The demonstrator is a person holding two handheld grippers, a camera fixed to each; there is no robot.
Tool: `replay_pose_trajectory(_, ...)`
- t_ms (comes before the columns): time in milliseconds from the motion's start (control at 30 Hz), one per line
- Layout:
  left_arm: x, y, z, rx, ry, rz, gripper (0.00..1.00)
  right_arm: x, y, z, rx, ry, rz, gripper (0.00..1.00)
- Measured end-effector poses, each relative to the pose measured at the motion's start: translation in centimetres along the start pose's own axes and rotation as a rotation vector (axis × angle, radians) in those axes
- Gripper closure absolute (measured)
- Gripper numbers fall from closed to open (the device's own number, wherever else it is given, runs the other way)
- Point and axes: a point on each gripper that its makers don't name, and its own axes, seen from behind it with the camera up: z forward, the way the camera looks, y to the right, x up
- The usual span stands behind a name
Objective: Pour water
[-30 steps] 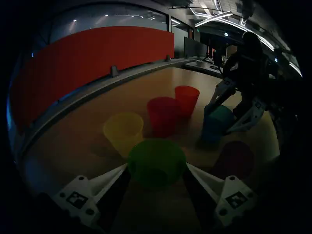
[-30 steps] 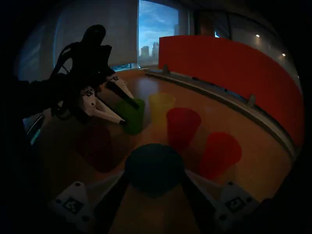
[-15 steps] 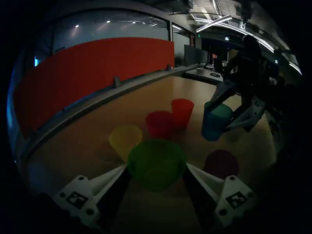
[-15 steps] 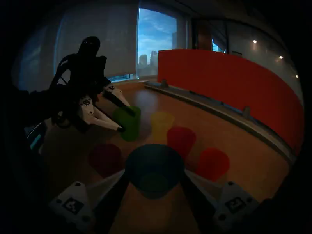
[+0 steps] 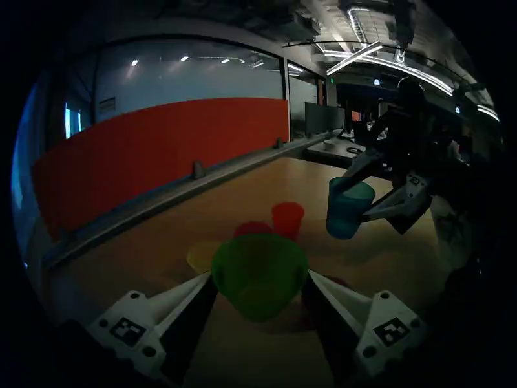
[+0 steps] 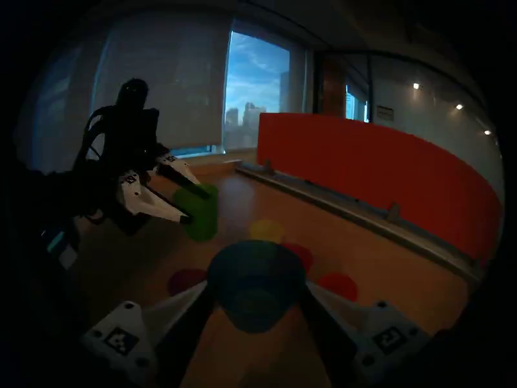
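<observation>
Lifted higher, left gripper point(image 5: 260, 278) clamps green cup point(image 5: 260, 265), right gripper point(image 6: 256, 288) teal cup point(image 6: 256, 275), contact hidden

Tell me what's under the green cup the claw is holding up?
Below the green cup is the wooden table, with a yellow cup, a red cup and an orange cup. The green cup covers parts of the yellow and red ones.

Ahead of you, a long red partition point(image 5: 161, 149) runs along the far edge of the wooden surface point(image 5: 194, 213). Your window point(image 6: 258, 84) shows blue sky and what may be distant towers. Strip lights point(image 5: 354, 52) glow overhead.
</observation>
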Motion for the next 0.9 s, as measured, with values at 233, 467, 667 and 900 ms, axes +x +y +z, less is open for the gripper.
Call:
replay_pose_trajectory(233,2.6,0.8,-2.5,0.019,0.108,-0.025,0.14,1.7,-0.3,-1.6,-0.022,0.039,-0.01,0.12)
replay_pose_trajectory(467,5.1,2.0,-4.5,0.028,0.222,-0.047,0.14,3.4,-0.5,-2.6,-0.034,0.082,-0.013,0.12)
replay_pose_trajectory(667,6.9,3.0,-5.5,0.014,0.303,-0.071,0.14,4.1,-0.3,-3.0,-0.041,0.111,-0.006,0.12)
replay_pose_trajectory(900,8.2,3.6,-5.9,0.0,0.357,-0.093,0.14,4.6,0.0,-3.2,-0.046,0.14,0.005,0.12)
